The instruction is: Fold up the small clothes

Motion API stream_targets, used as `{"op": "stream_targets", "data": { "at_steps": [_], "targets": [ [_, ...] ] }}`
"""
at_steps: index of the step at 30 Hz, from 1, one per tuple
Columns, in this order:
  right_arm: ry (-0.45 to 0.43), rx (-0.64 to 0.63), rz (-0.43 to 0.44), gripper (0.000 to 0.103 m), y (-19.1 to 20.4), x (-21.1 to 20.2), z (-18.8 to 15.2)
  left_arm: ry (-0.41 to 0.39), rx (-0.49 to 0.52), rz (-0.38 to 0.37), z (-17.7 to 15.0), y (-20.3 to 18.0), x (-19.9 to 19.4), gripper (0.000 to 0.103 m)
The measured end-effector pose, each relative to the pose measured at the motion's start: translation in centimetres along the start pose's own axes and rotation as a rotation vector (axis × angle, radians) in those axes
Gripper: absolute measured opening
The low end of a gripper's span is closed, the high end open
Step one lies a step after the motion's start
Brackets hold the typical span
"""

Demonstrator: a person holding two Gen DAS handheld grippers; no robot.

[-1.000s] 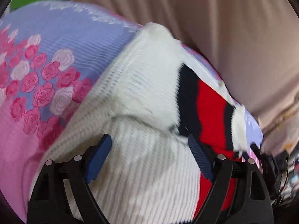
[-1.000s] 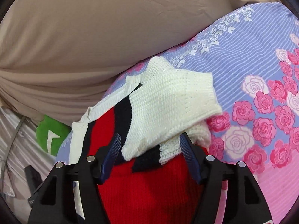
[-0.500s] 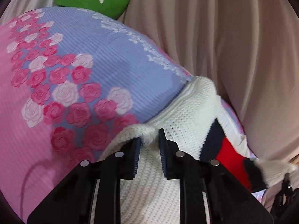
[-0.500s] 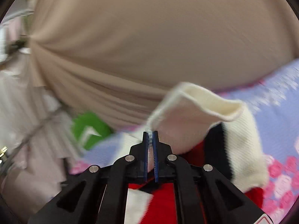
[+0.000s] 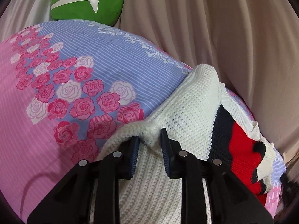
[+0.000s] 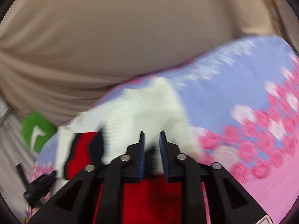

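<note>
A small knitted sweater (image 5: pixel 186 112), white with red and navy bands, lies on a flowered bedsheet (image 5: pixel 93 65). My left gripper (image 5: pixel 150 136) pinches a raised fold of its white edge; the knit bunches between both pads while the jaws are easing open. In the blurred right wrist view the same sweater (image 6: pixel 142 112) lies just ahead, its white sleeve folded flat over the body. My right gripper (image 6: pixel 151 136) hovers over the red part (image 6: pixel 149 196) with its jaws opening. They are apart, and the pads press on nothing.
A beige curtain (image 5: pixel 224 28) hangs close behind the bed. A green cushion (image 5: pixel 86 1) sits at the sheet's far edge, also visible as the green cushion (image 6: pixel 35 128) on the left. A black object (image 6: pixel 39 186) lies by the sweater's far end.
My left gripper closed from wide open onto the white edge and bunched it up. My right gripper pinched the sleeve, lifted it, then let go; the sleeve now lies on the sweater.
</note>
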State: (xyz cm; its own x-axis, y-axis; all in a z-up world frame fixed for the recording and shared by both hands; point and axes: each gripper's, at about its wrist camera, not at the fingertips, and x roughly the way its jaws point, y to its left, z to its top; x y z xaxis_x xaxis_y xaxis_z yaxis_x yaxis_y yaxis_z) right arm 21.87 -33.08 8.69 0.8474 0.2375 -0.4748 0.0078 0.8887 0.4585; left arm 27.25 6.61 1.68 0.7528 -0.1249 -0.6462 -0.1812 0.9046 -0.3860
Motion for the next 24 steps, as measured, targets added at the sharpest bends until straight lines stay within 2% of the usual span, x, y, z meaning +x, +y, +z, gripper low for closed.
{"op": "stream_targets", "data": {
  "at_steps": [1,2,6,10,13,14,15,17,21,22,23,24],
  "targets": [
    [0.019,-0.049,0.05,0.061,2.1,1.0,0.4,-0.001,0.004,0.001,0.0,0.1,-0.1,0.024],
    [0.038,-0.11,0.092,0.064,4.3,2.5,0.8,-0.001,0.006,0.001,0.0,0.1,-0.2,0.024],
    [0.158,-0.296,0.15,0.064,11.7,9.9,0.3,-0.002,-0.015,-0.018,-0.1,0.6,-0.2,0.024],
    [0.242,-0.358,0.159,0.064,15.8,16.8,-1.5,-0.013,-0.04,-0.039,-0.2,1.0,-0.6,0.025],
    [0.295,-0.387,0.117,0.064,17.7,20.8,-2.5,-0.011,-0.053,-0.05,-0.3,1.2,-0.6,0.025],
    [0.302,-0.412,0.083,0.06,18.2,22.0,-2.9,-0.009,-0.056,-0.052,-0.3,1.2,-0.5,0.025],
    [0.285,-0.444,0.059,0.046,18.8,22.1,-3.1,-0.008,-0.057,-0.054,-0.3,1.2,-0.5,0.025],
    [0.284,-0.464,0.08,0.007,20.3,22.1,-2.7,-0.008,-0.061,-0.056,-0.3,1.3,-0.5,0.025],
    [0.136,-0.458,0.236,0.006,24.0,18.5,-0.8,-0.014,-0.065,-0.052,-0.3,1.3,-0.6,0.025],
    [0.133,-0.468,0.285,0.006,25.1,18.4,-0.8,-0.013,-0.064,-0.052,-0.3,1.3,-0.6,0.025],
    [0.171,-0.491,0.307,0.006,26.1,19.5,-1.3,-0.013,-0.065,-0.052,-0.4,1.4,-0.6,0.025],
    [0.24,-0.52,0.285,0.007,26.8,21.2,-2.0,-0.013,-0.065,-0.053,-0.4,1.4,-0.6,0.025]
  ]
}}
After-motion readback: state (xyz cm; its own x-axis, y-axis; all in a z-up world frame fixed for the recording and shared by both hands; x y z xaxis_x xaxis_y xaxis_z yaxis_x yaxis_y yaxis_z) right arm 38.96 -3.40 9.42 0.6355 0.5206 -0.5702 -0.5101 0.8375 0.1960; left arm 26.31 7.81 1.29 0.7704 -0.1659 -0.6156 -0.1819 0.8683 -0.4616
